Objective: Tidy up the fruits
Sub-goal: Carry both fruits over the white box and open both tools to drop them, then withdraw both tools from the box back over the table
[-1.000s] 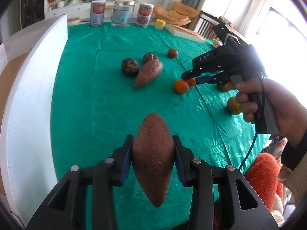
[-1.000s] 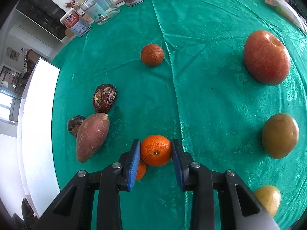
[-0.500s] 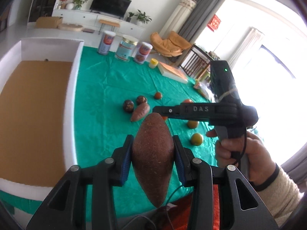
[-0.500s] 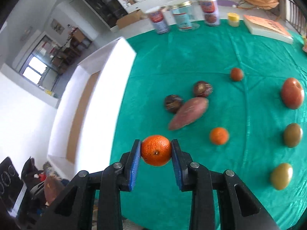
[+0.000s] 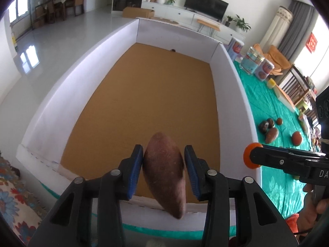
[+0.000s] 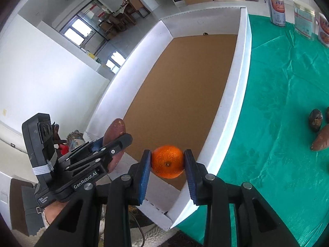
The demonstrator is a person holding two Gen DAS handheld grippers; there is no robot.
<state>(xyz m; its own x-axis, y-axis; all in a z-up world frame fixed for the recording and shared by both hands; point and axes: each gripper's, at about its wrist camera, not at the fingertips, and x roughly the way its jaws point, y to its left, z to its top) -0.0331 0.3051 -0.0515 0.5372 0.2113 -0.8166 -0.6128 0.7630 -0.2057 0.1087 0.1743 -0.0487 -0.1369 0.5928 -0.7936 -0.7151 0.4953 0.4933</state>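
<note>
Left wrist view: my left gripper [image 5: 163,169], jaws opening, has a reddish-brown sweet potato [image 5: 164,174] between its pads over the near edge of the white-walled, cardboard-floored box [image 5: 131,107], while my right gripper [image 6: 167,169], jaws also opening, carries a round orange [image 6: 167,161] above that box's near right corner

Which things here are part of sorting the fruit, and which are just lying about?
Job: sweet potato and orange above the white box; on the cloth, second sweet potato, dark fruits, loose orange.
Lying about: tins, glass jar, yellow cup, television.
</note>
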